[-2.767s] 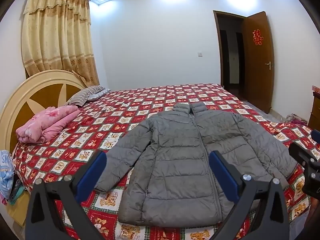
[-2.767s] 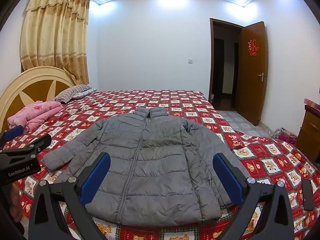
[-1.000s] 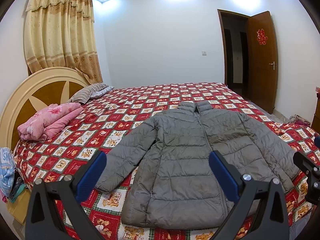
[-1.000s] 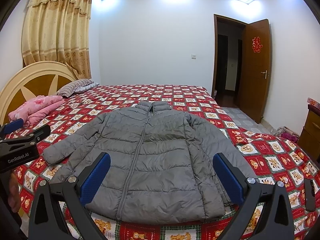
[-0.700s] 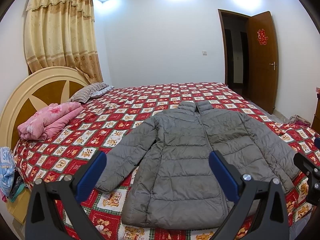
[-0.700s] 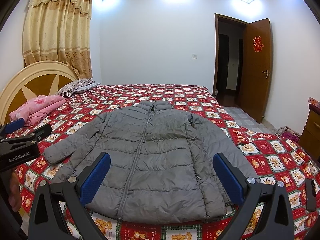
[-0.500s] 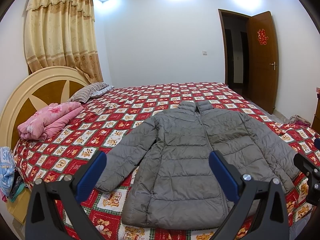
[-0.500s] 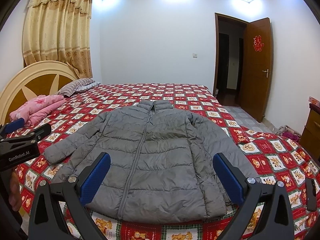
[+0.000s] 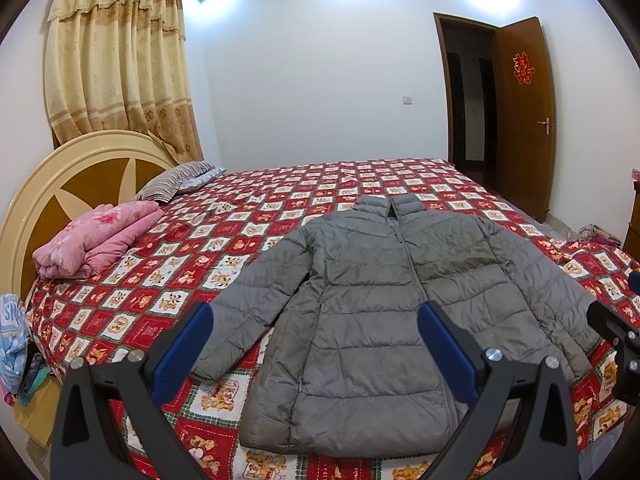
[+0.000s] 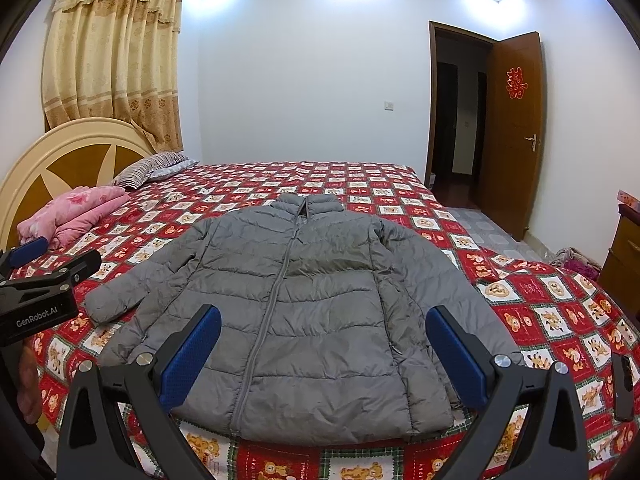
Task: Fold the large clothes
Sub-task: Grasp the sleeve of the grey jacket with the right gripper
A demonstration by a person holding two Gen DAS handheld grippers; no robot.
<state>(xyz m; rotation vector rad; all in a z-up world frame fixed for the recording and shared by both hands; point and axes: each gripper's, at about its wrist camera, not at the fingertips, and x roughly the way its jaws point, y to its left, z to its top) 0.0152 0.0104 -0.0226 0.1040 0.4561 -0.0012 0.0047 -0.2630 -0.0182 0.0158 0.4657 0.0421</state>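
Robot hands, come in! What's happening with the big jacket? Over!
Left gripper open, empty. Right gripper open, empty. Grey jacket flat on the bed, zipped, sleeves spread, unfolded. Nothing on it; small dark object off to its right.

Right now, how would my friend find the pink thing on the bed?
Find the big bed with the red checked cartoon bedspread. By its round cream headboard lies a folded pink flowered quilt, beside the striped pillow; nothing else there is pink.

Black gripper [image 9: 312, 336] frames, blue pads [image 10: 456, 350], silver screws, "GenRobot.AI" marking.
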